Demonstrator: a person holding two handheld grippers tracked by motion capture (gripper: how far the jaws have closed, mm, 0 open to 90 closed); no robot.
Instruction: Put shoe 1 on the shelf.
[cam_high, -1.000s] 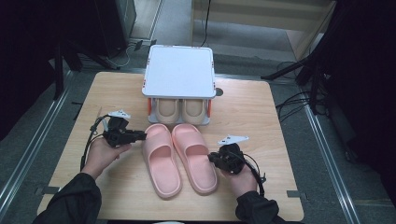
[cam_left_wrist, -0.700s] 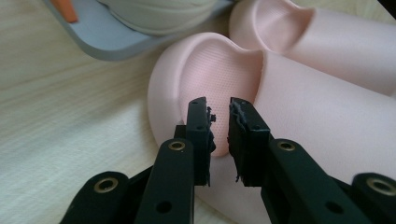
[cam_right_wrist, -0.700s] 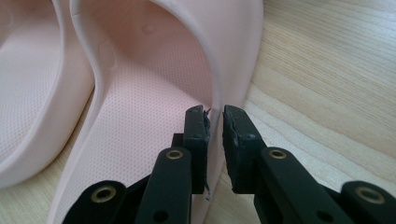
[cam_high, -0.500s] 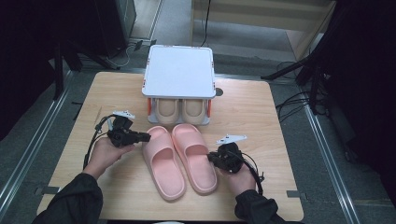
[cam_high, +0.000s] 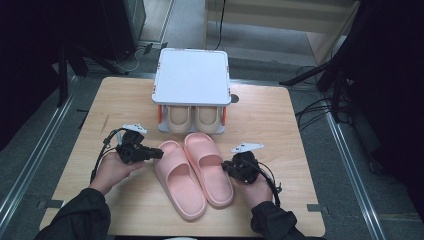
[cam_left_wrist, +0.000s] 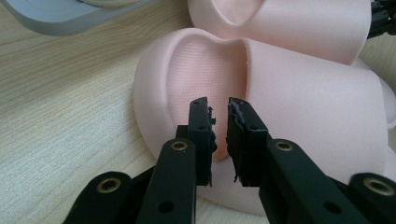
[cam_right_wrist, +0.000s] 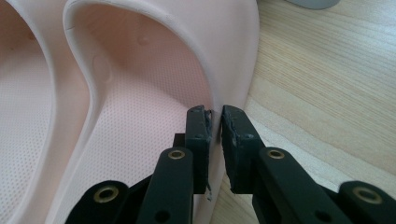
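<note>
Lab or test-bench setting. Light wooden table (cam_high: 280, 125) stands inside a grey metal rail frame (cam_high: 30, 165) on grey carpet, beyond the hand-held grippers. Black cables (cam_high: 315, 107) and dark stand legs (cam_high: 75, 62) crowd the floor around it.

Left gripper (cam_high: 159, 154): I bring it in from the table's left side until its jaws close on the toe rim of the left slipper (cam_high: 179, 180).
Left hand (cam_high: 112, 169): follows rightward, nearer the pair.
Left slipper: its toe sits slightly closer to the rack than one second ago.
</note>
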